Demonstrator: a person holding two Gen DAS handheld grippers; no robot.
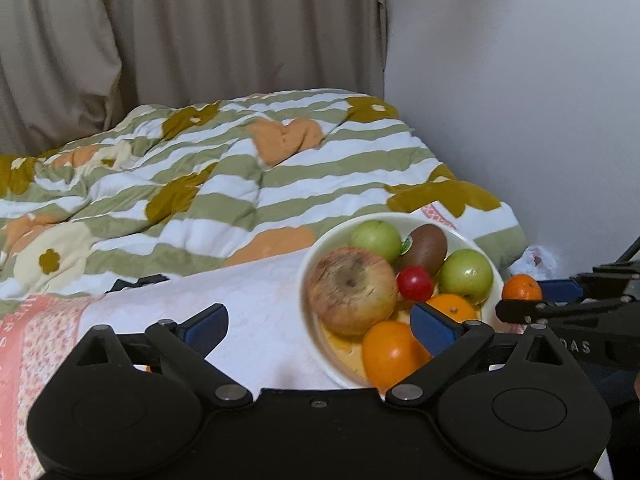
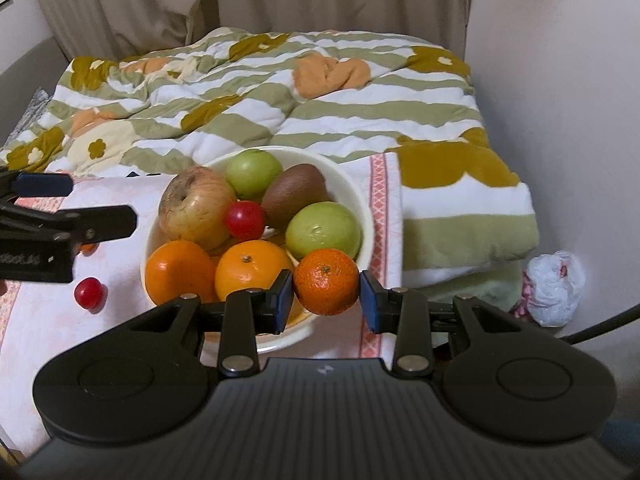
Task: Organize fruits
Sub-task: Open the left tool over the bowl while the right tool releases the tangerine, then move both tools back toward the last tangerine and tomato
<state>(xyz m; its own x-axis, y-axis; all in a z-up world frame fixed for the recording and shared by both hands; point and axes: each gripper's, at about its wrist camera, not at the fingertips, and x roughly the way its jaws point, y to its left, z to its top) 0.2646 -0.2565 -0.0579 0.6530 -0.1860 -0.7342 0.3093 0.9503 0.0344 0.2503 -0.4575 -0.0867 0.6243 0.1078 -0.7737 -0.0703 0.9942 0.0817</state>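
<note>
A cream bowl (image 2: 362, 204) (image 1: 306, 276) stands on a white and pink cloth. It holds a blotchy apple (image 2: 194, 206) (image 1: 352, 292), two green fruits, a kiwi (image 2: 296, 194), a small red fruit (image 2: 245, 220) and two oranges (image 2: 180, 270). My right gripper (image 2: 326, 298) (image 1: 524, 299) is shut on a mandarin (image 2: 326, 282) (image 1: 521, 287), held over the bowl's near right rim. My left gripper (image 1: 320, 322) (image 2: 80, 202) stands open at the bowl's left side with nothing in its grip. Another small red fruit (image 2: 90, 292) lies on the cloth, left of the bowl.
A crumpled quilt (image 2: 280, 100) with green stripes and flowers covers the bed behind the bowl. A white plastic bag (image 2: 554, 288) lies low at the right by the wall. Beige curtains (image 1: 200, 40) hang at the back.
</note>
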